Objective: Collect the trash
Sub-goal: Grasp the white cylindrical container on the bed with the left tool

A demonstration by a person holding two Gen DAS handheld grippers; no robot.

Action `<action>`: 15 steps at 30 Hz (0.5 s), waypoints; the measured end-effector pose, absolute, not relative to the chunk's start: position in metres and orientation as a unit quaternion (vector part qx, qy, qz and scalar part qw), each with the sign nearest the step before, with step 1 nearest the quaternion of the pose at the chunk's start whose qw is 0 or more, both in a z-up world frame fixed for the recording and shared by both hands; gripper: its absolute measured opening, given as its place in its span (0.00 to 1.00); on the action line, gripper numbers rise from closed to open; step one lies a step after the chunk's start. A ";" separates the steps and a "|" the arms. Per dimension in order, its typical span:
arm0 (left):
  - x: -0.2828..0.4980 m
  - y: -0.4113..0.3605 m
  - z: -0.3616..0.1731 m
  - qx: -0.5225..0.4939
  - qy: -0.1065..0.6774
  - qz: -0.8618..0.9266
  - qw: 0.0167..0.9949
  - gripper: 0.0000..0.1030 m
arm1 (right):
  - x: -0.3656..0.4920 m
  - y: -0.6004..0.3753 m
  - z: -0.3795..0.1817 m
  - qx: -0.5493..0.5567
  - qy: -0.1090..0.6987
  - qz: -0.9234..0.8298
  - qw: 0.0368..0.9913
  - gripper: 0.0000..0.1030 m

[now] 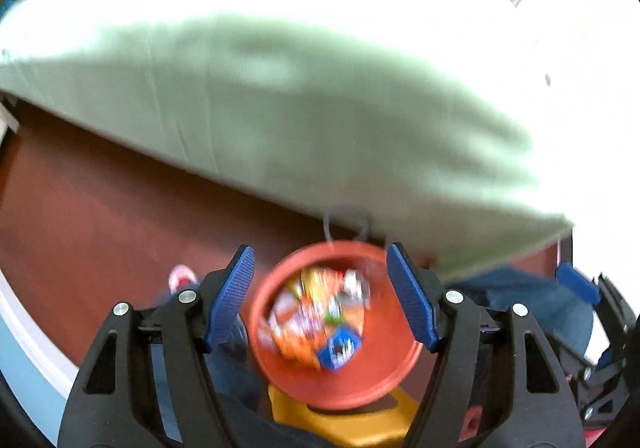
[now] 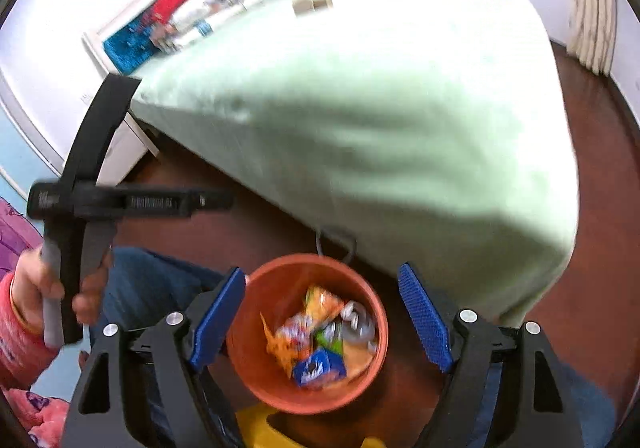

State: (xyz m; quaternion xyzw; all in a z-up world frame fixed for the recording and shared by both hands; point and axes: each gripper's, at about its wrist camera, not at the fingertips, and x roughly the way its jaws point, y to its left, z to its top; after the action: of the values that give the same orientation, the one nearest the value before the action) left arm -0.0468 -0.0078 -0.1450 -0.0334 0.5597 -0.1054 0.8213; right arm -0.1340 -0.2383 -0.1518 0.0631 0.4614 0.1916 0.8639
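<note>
An orange bin point(image 1: 384, 376) stands on the brown floor below me, holding several snack wrappers point(image 1: 316, 320), orange, white and blue. In the right wrist view the bin point(image 2: 276, 360) and wrappers point(image 2: 320, 336) show too. My left gripper point(image 1: 322, 298) is open and empty, hovering above the bin. My right gripper point(image 2: 322, 322) is open and empty, also above the bin. The left gripper's black body point(image 2: 84, 200) shows in the right wrist view, held in a hand. The right gripper's blue finger point(image 1: 576, 282) shows at the left view's right edge.
A bed with a pale green sheet point(image 2: 380, 96) fills the space beyond the bin. A yellow stool point(image 1: 344, 424) sits under the bin. A dark cable loop point(image 2: 336, 240) lies on the floor by the bed. My legs in blue jeans point(image 2: 152, 280) are beside the bin.
</note>
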 end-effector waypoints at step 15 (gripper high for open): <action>0.175 0.022 -0.051 -0.071 0.425 -0.064 0.900 0.82 | -0.044 -0.229 -0.082 0.074 0.363 0.227 0.901 0.78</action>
State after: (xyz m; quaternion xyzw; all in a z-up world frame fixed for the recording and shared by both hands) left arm 0.1746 0.0225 -0.0515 -0.0711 0.4248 -0.0636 0.9003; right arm -0.0443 -0.2292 -0.0818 0.0745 0.3626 0.2274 0.9007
